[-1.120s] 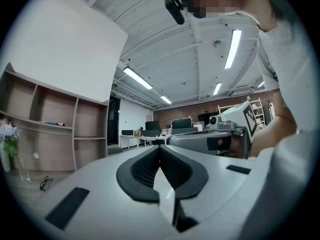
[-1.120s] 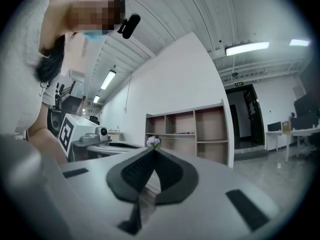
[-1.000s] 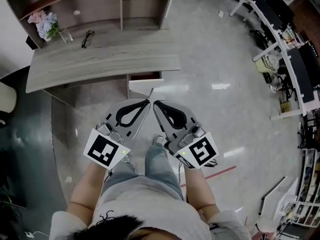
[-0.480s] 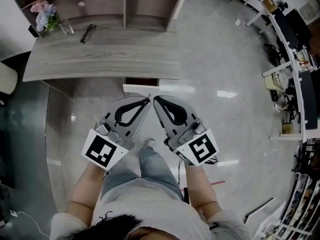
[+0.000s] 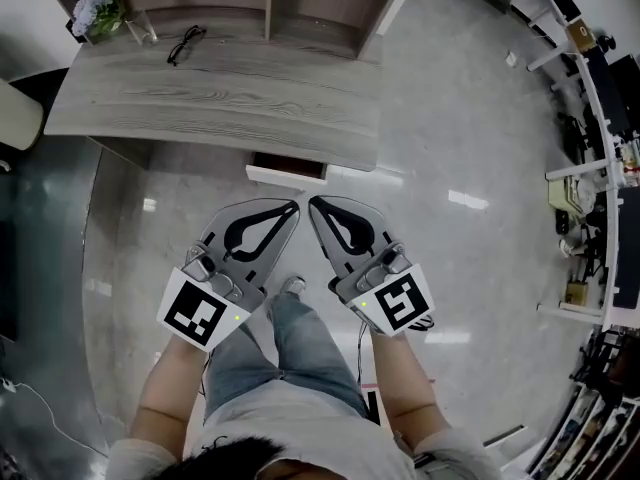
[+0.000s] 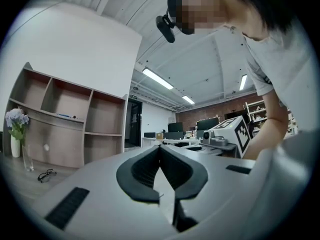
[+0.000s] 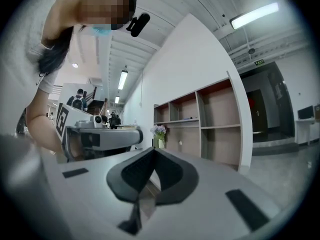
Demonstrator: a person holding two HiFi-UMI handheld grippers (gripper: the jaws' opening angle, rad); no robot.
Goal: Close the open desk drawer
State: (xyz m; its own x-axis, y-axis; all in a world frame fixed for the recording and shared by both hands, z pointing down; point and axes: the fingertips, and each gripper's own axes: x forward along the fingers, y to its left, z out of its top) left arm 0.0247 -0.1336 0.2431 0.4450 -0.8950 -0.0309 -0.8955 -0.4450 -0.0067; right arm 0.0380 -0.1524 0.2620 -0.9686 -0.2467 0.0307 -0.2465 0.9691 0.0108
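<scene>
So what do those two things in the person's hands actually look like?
Both are light grey, wedge-shaped tools. The left gripper and the right gripper each have two jaws lined with black ribbed pads, and at the back a white cube with black square markers. The person wears a pale short-sleeved shirt and blue jeans.

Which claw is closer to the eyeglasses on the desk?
Left. The left claw sits below and right of the eyeglasses, off the desk's front edge; the right claw is beside it, farther right.
</scene>
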